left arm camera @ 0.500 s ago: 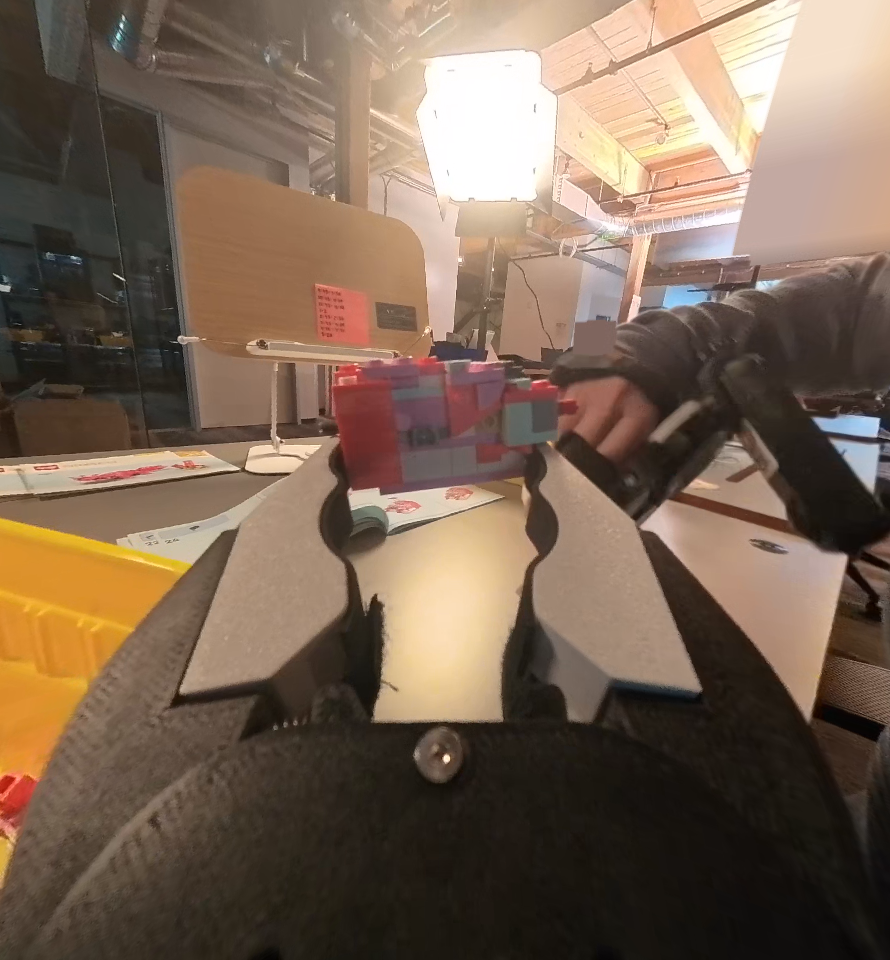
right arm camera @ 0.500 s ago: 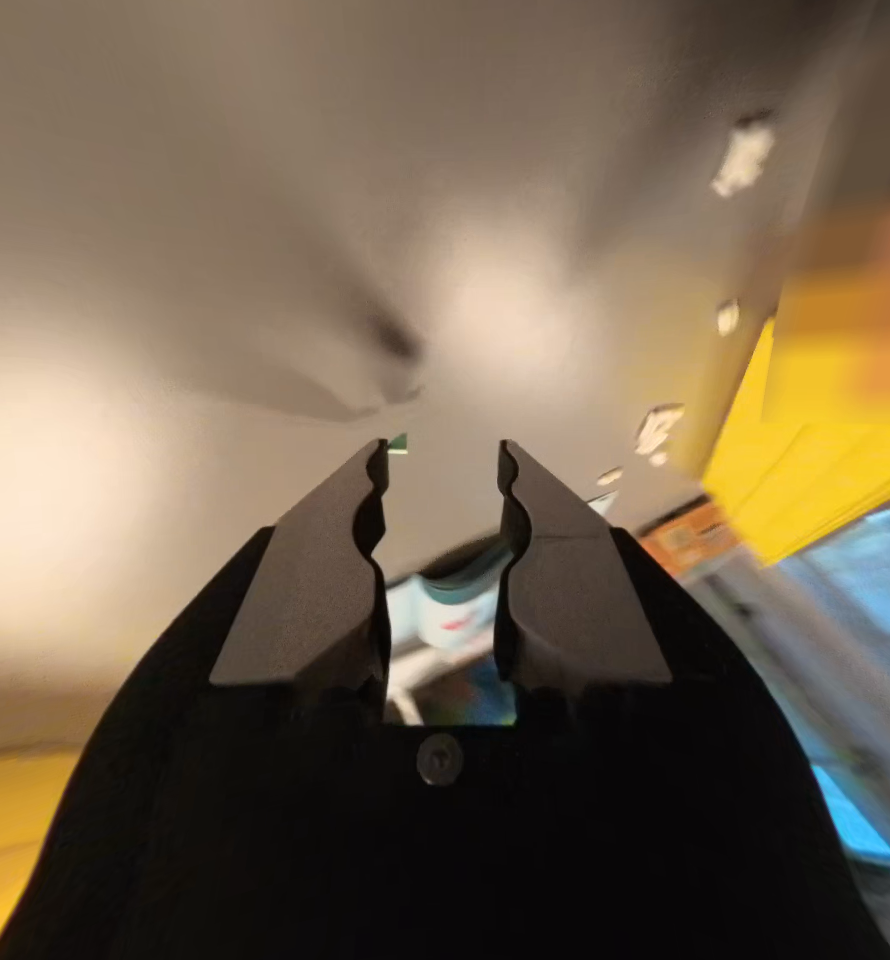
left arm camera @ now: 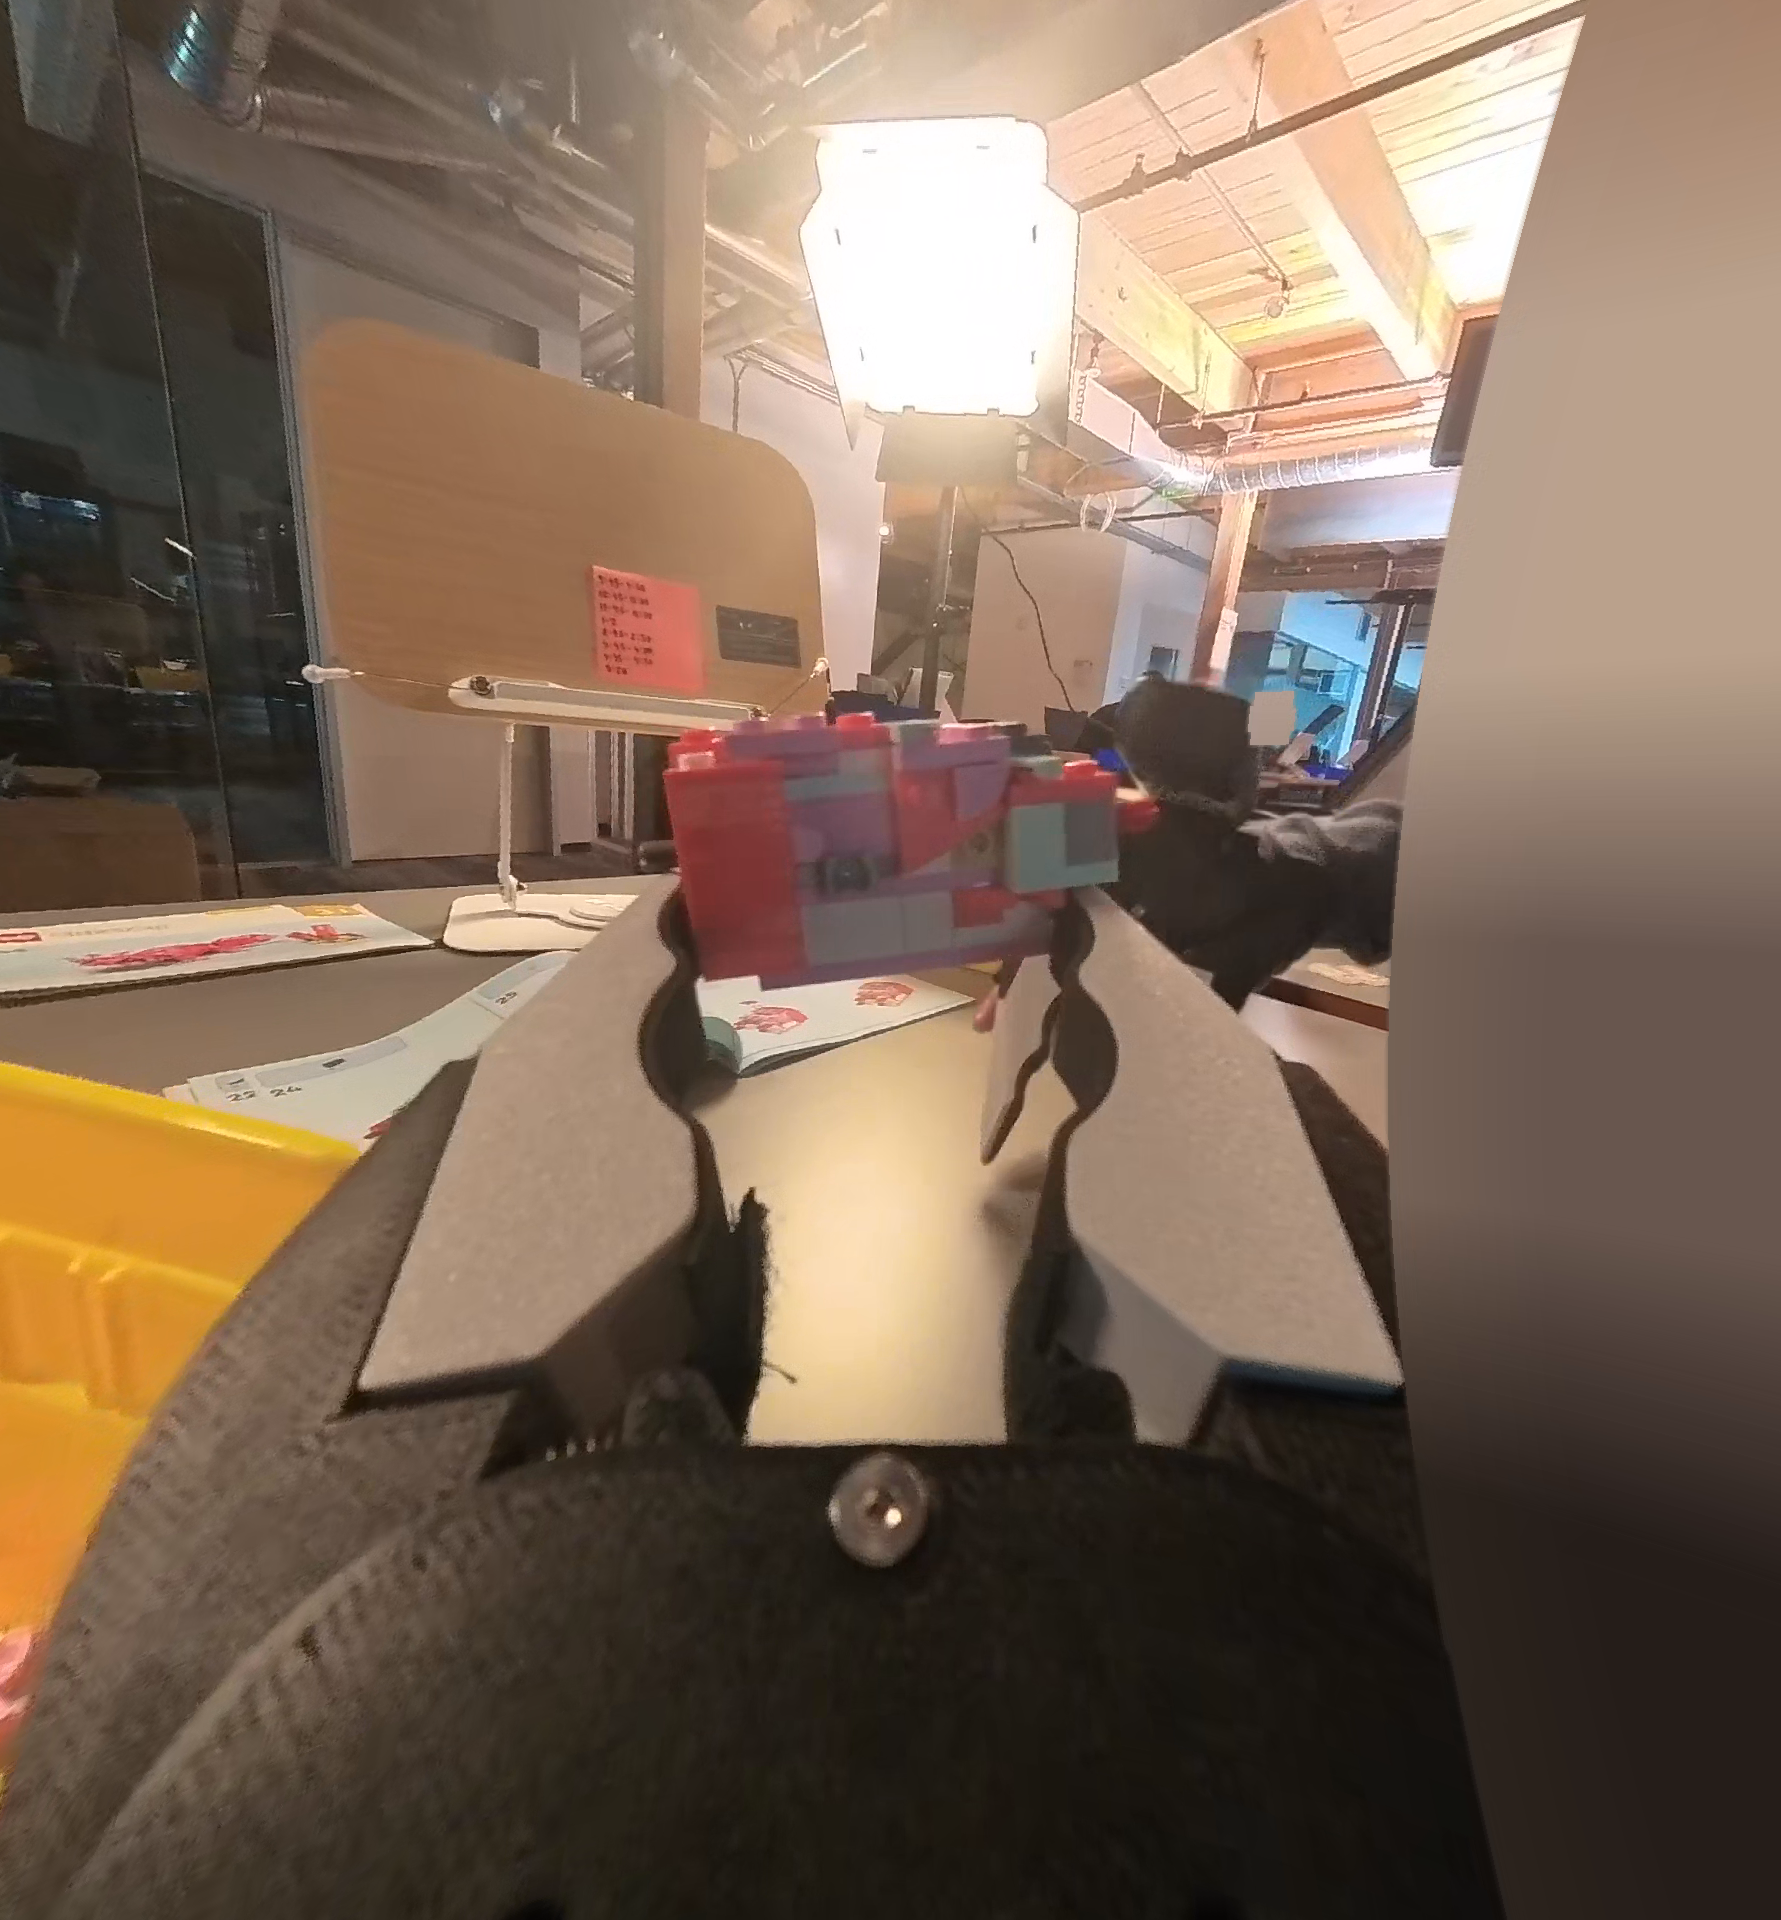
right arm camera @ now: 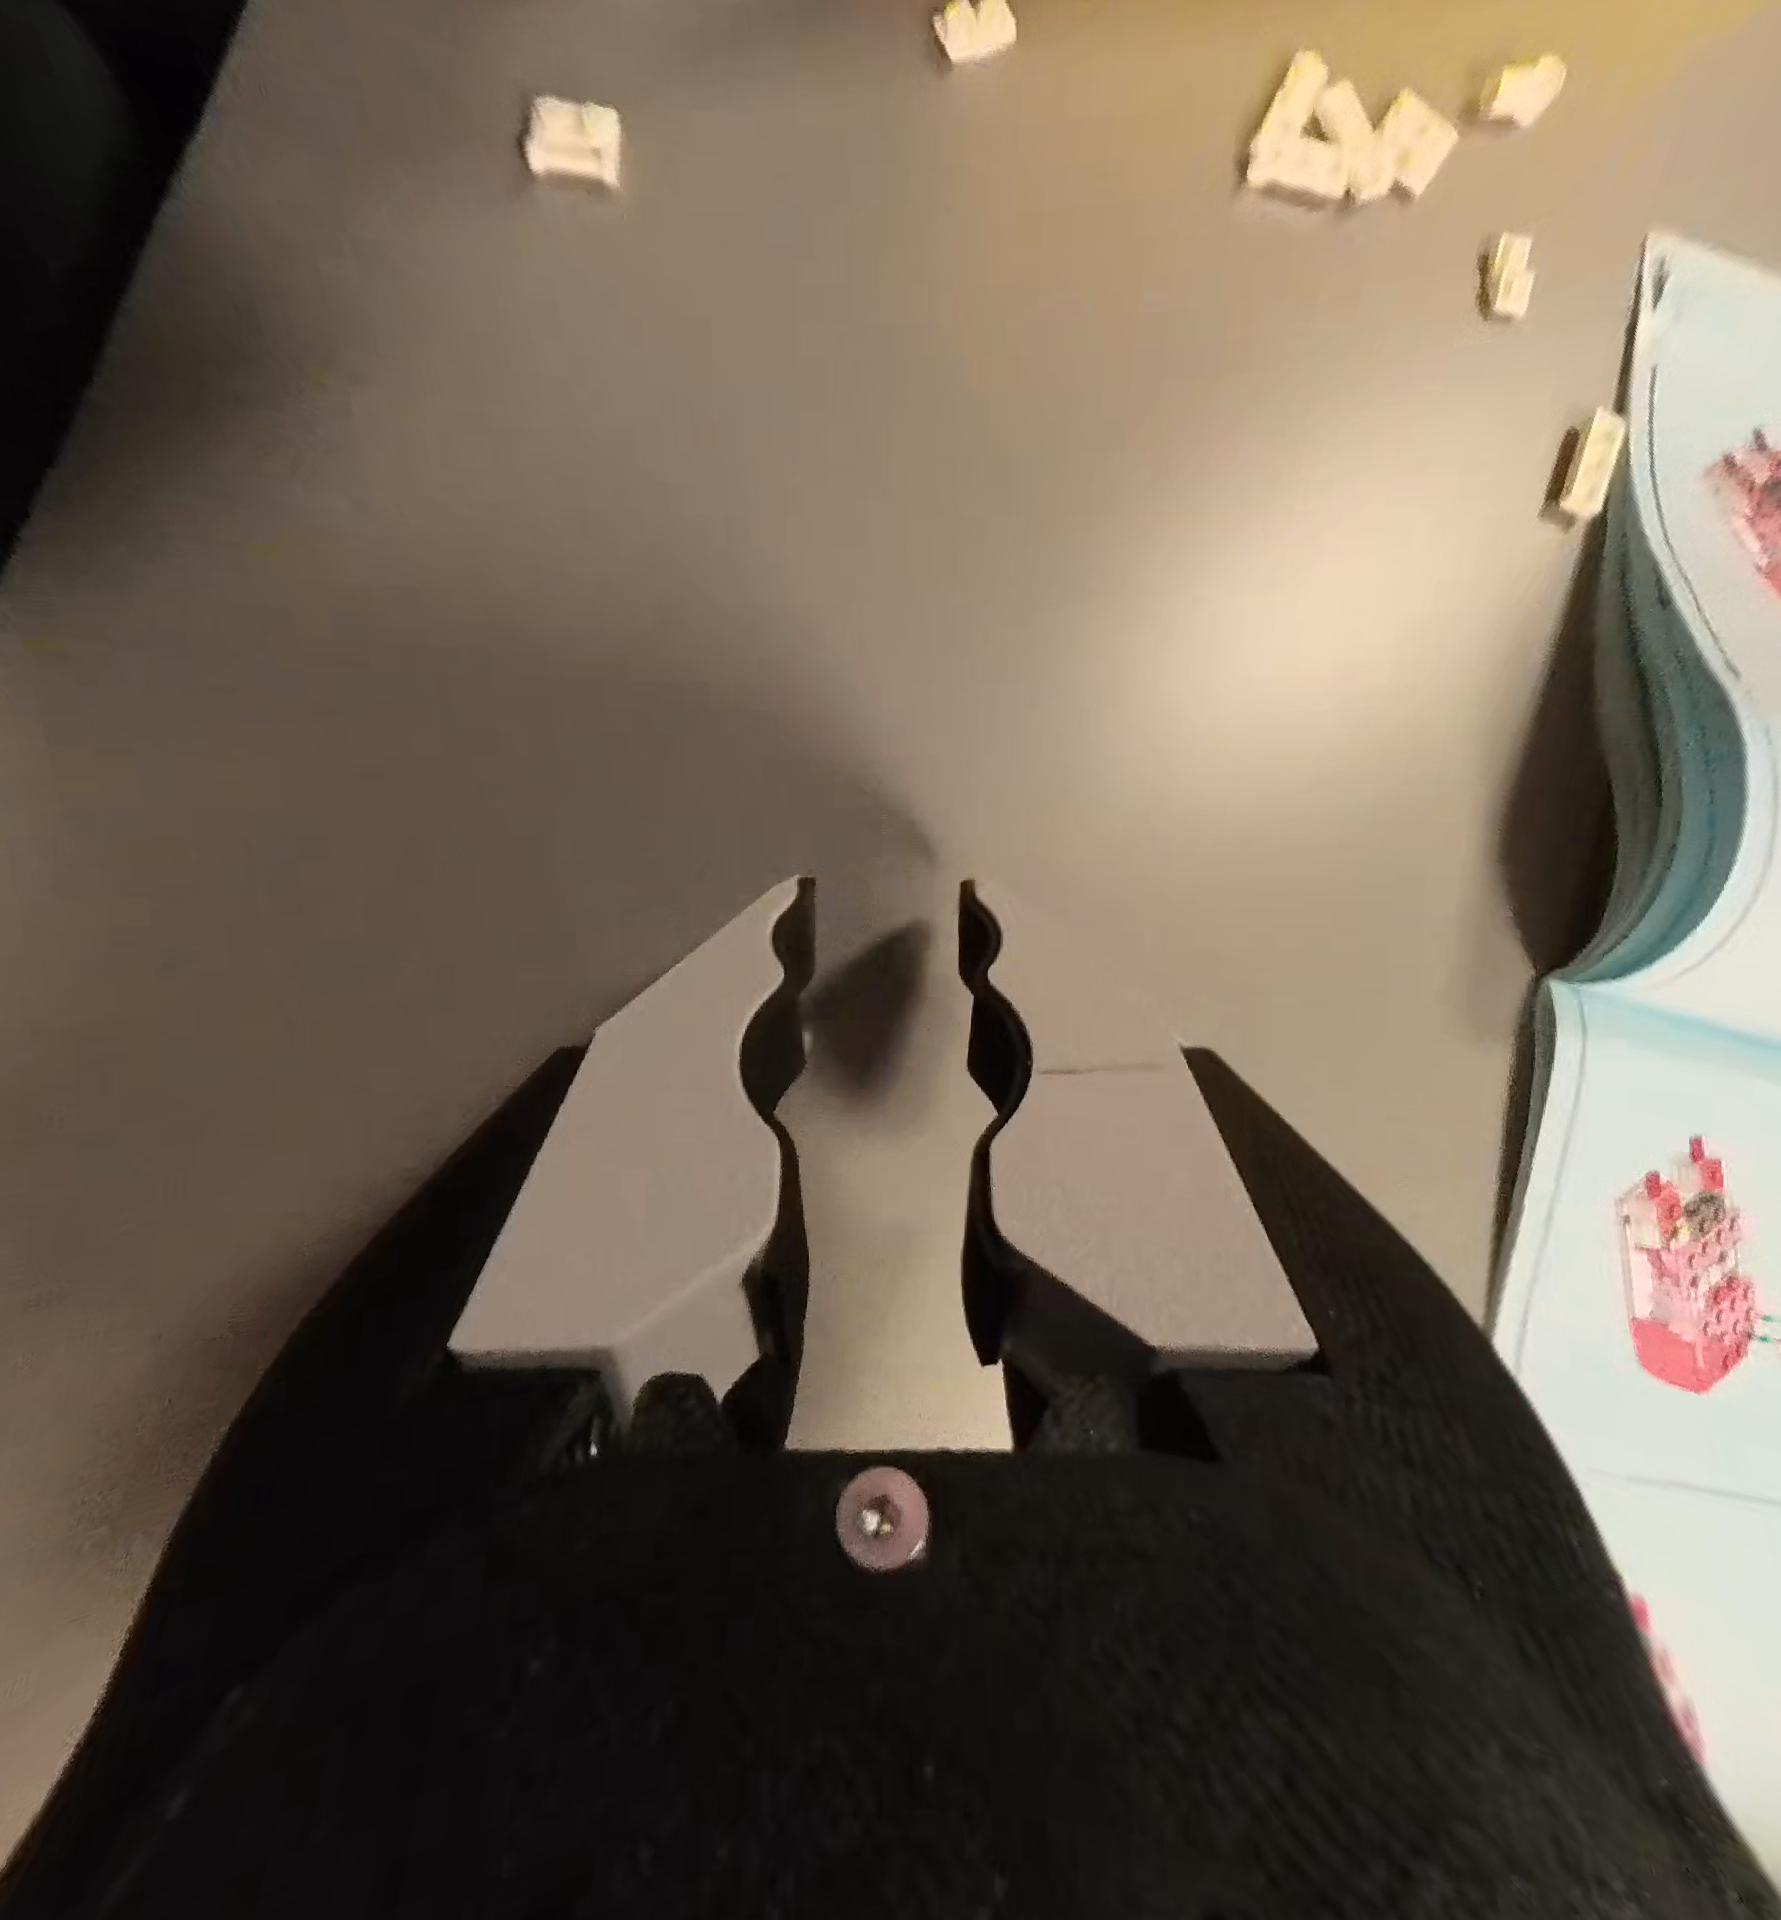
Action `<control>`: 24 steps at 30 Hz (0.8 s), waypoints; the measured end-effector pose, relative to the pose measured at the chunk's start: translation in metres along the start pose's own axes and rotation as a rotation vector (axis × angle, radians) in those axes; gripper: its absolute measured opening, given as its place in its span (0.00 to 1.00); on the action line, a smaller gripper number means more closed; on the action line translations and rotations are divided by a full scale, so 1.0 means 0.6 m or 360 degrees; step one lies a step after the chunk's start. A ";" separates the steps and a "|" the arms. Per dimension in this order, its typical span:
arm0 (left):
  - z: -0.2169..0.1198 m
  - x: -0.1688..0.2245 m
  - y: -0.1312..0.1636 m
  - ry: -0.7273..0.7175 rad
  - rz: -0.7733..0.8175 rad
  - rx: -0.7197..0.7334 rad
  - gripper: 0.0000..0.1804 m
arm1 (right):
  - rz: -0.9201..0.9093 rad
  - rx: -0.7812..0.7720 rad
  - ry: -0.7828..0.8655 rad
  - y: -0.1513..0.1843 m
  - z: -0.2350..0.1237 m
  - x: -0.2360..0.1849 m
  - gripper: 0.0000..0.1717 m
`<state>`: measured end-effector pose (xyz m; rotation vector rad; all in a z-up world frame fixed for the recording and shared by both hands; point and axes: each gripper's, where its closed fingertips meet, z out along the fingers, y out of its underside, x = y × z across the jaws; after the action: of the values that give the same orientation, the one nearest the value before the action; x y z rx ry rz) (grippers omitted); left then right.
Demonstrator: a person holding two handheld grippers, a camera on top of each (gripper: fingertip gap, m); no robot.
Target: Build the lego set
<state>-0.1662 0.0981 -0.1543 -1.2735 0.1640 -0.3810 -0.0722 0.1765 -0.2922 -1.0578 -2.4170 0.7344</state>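
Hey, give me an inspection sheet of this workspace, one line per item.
Surface: grey table, glare patches.
Job's things: red and purple brick model; open booklet; yellow bin.
Clutter: loose pale bricks; flat box.
Grippers: left tool clamps the brick model; right tool open, nothing between its fingers.
Cables: one hangs behind the lamp.
Surroundings: wooden board with pink note; dark sleeve.

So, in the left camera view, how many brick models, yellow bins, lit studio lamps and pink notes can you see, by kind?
brick model: 1
yellow bin: 1
lit studio lamp: 1
pink note: 1
Total: 4
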 end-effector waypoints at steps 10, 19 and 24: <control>0.000 0.006 0.002 0.0026 -0.0002 -0.0004 0.37 | 0.0130 0.0009 -0.0138 0.030 -0.043 -0.035 0.14; 0.006 0.012 0.006 0.0057 -0.0019 -0.0014 0.37 | 0.0343 0.0001 -0.0158 0.065 -0.051 -0.060 0.11; 0.010 0.016 0.008 0.0069 -0.0021 -0.0024 0.37 | 0.0346 0.0030 -0.0172 0.053 -0.043 -0.068 0.11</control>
<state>-0.1546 0.1011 -0.1566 -1.2822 0.1953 -0.4197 -0.0147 0.1715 -0.2973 -1.3197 -2.4023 0.9052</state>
